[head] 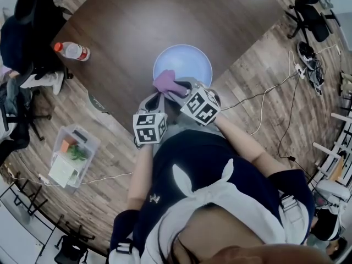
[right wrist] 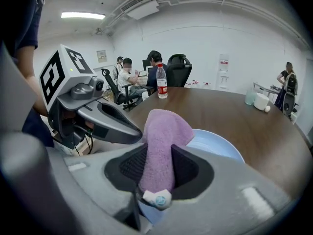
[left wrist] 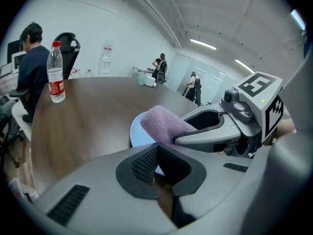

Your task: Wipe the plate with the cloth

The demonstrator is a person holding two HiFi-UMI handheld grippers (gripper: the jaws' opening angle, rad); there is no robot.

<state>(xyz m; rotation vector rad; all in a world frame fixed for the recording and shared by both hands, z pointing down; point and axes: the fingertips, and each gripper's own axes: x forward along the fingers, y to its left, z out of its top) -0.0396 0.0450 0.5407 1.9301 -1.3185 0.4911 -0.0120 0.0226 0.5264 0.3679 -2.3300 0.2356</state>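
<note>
Closest to the lens in the right gripper view are the right gripper's own dark pads, closed on a folded purple cloth. The jaws stand fairly wide because the wad is thick, and its small label end hangs out at the back. The free end of the cloth juts forward past the jaw tips, its long axis running along the jaws and out over the near rim of the pale blue plate.

That plate is the landmark. It sits on the dark wooden table, near the edge where the person stands, and a water bottle lies well off to its left. The plate's open face lies ahead of and below the cloth's tip — whether the fabric already touches the surface I cannot tell.

Just off the plate's near-left rim is the left gripper, jaws drawn together at the tips with nothing between them. It sits beside the right gripper.

By my reading the right hand is the nearer one and does the wiping. The coming move calls for bringing the cloth's end down flat onto the plate and sweeping away from the rim, while the left gripper is well placed to steady the plate if it slides.
</note>
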